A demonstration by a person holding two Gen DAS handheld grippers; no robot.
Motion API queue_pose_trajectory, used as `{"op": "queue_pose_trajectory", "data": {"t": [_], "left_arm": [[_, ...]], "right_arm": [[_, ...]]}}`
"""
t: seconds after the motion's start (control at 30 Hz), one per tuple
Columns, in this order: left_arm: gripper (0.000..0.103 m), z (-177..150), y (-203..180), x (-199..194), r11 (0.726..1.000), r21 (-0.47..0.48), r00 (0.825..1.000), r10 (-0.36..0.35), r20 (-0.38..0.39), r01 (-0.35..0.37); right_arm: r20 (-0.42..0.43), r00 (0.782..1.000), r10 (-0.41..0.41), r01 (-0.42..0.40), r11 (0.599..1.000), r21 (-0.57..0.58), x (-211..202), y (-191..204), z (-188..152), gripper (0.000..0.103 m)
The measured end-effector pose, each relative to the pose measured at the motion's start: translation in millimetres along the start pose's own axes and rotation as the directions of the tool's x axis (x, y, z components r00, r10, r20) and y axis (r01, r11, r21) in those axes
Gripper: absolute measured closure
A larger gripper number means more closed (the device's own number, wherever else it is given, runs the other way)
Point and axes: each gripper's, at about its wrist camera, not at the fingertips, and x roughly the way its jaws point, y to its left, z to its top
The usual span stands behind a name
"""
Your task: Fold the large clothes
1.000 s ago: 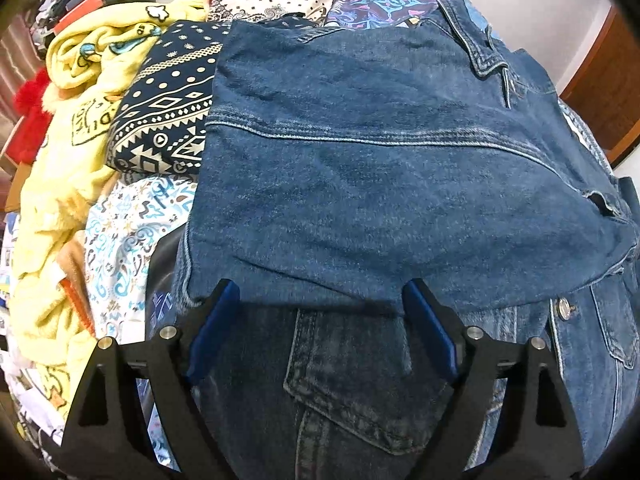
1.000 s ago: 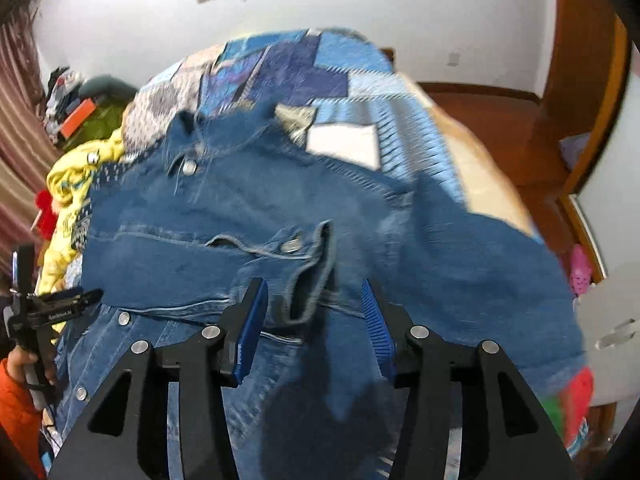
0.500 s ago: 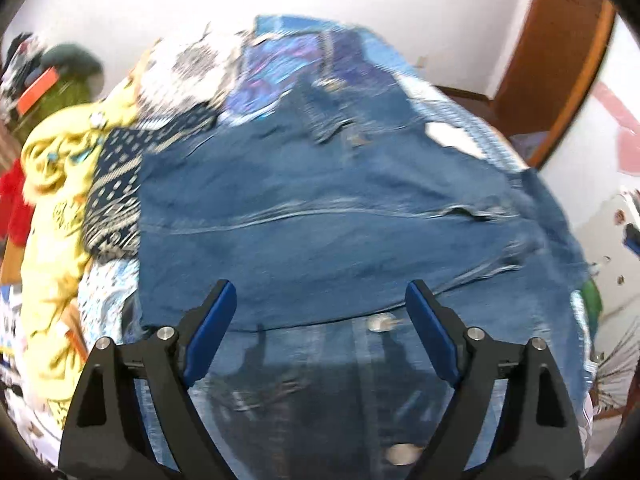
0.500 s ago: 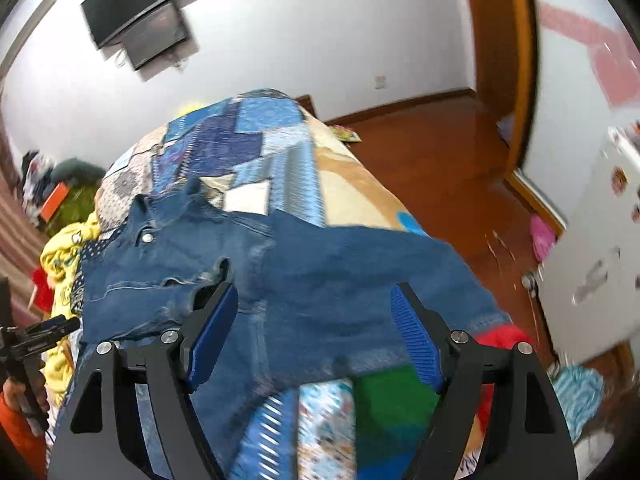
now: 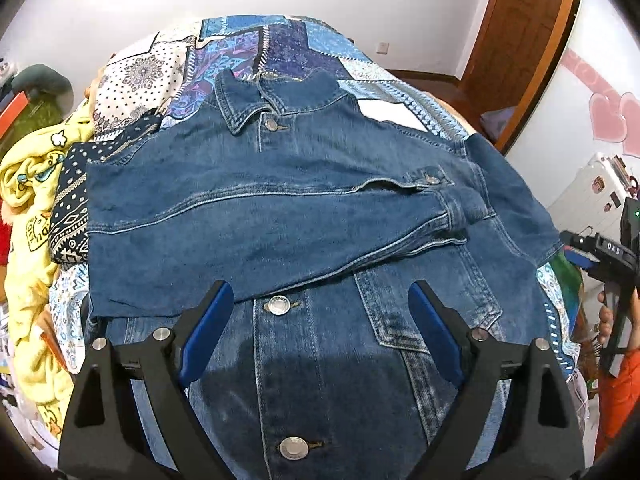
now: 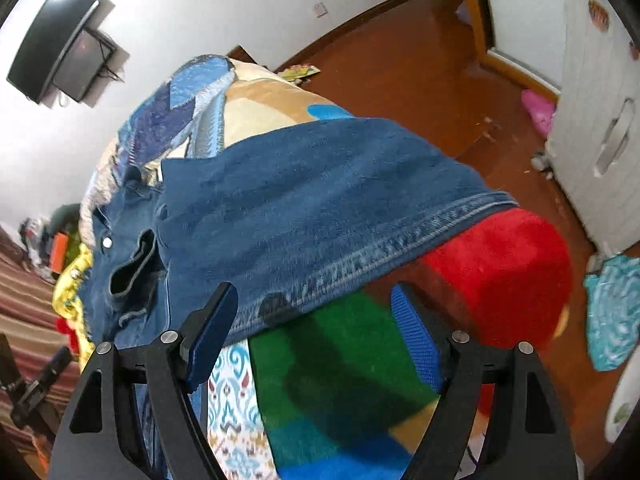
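Note:
A blue denim jacket (image 5: pixel 304 208) lies front up on the patchwork bedspread (image 5: pixel 280 48), collar at the far end. One sleeve (image 5: pixel 256 224) is folded across the chest. My left gripper (image 5: pixel 320 320) is open and empty above the jacket's buttoned front. In the right wrist view the jacket's other sleeve (image 6: pixel 320 208) lies spread toward the bed's edge. My right gripper (image 6: pixel 316 320) is open and empty just off that sleeve's hem. The right gripper also shows in the left wrist view (image 5: pixel 600 256) at the right.
Yellow printed cloth (image 5: pixel 28 200) and other clothes are piled on the left of the bed. A red, green and blue blanket (image 6: pixel 500 264) hangs at the bed's edge. Wooden floor (image 6: pixel 400 64), a white cabinet (image 6: pixel 600 140) and a door (image 5: pixel 520 40) lie beyond.
My right gripper has let go of the folded sleeve's cuff, opened and swung out to the bed's right edge. My left gripper has pulled back and higher, still open.

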Motion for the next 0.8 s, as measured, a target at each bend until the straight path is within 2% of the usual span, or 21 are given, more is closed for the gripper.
{"op": "queue_pose_trajectory", "data": {"t": [0.17,0.3,0.4,0.43,0.47,0.53,0.67,0.8], "left_arm": [[0.014,-2,7,1,0.999,-0.031,1.000,0.008,-0.008,-0.008],[0.014,-6,15,1,0.997,-0.072,1.000,0.002,-0.016,-0.003],[0.014,-9,20,1,0.996,-0.089,1.000,0.004,-0.020,-0.006],[0.014,-10,22,0,0.996,-0.094,1.000,0.005,-0.020,-0.007],[0.014,-11,24,-1,0.995,-0.098,1.000,0.006,-0.020,-0.008],[0.014,-13,27,-3,0.994,-0.104,1.000,0.008,-0.017,-0.010],[0.014,-17,34,-6,0.993,-0.116,1.000,0.009,-0.009,-0.010],[0.014,-21,40,-8,0.990,-0.138,1.000,-0.005,-0.007,0.004]], "right_arm": [[0.023,0.999,0.035,-0.036,0.998,0.042,13,-11,13,0.026],[0.042,0.999,0.030,-0.034,0.996,0.084,26,-21,24,0.027],[0.065,0.998,-0.020,0.014,0.996,0.091,27,-20,29,0.045],[0.074,0.997,-0.029,0.022,0.995,0.098,27,-22,30,0.056],[0.077,0.996,-0.047,0.038,0.993,0.109,26,-22,30,0.072],[0.096,0.993,-0.071,0.061,0.992,0.106,16,-16,31,0.085],[0.189,0.979,-0.076,0.075,0.997,0.013,-15,10,31,0.091],[0.252,0.967,-0.022,0.042,0.996,-0.074,-47,43,37,0.093]]}}
